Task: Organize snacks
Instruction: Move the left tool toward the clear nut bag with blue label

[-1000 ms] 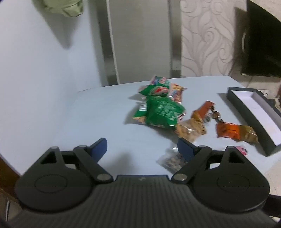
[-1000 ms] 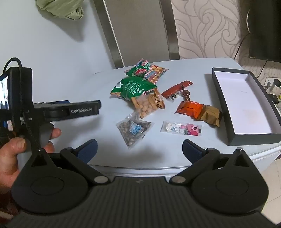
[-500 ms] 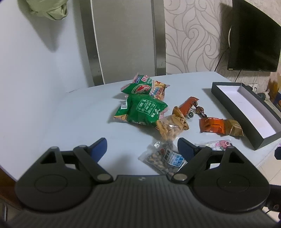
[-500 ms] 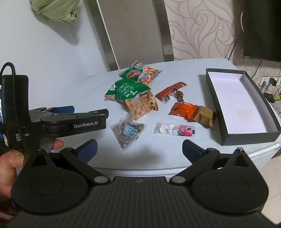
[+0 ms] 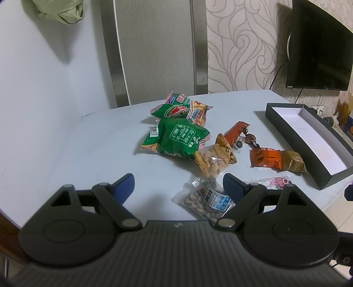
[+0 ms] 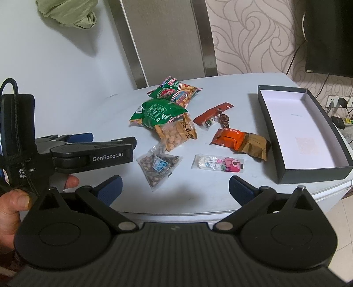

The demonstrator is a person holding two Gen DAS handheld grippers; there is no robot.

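Several snack packets lie scattered on a pale table (image 6: 92,114): two green bags (image 6: 157,112), a clear peanut bag (image 6: 176,134), a clear seed bag (image 6: 157,165), a red stick packet (image 6: 213,113), an orange packet (image 6: 230,138) and a pink candy packet (image 6: 218,163). A black open box (image 6: 297,128) with a white inside stands at the right. My left gripper (image 5: 177,187) is open, low over the near edge, with the seed bag (image 5: 206,199) beside its right finger. My right gripper (image 6: 174,187) is open and holds nothing, in front of the seed and candy packets.
In the right wrist view the left gripper's side (image 6: 88,152) and a hand (image 6: 13,203) holding it fill the left. A black screen (image 5: 317,46) hangs on the patterned wall at right. A grey panel (image 5: 154,48) and a green cloth (image 5: 59,11) are behind the table.
The left gripper's view has swung right and closer, so the snacks and the box now sit fuller in it. The right gripper has edged forward a little. Both stay open.
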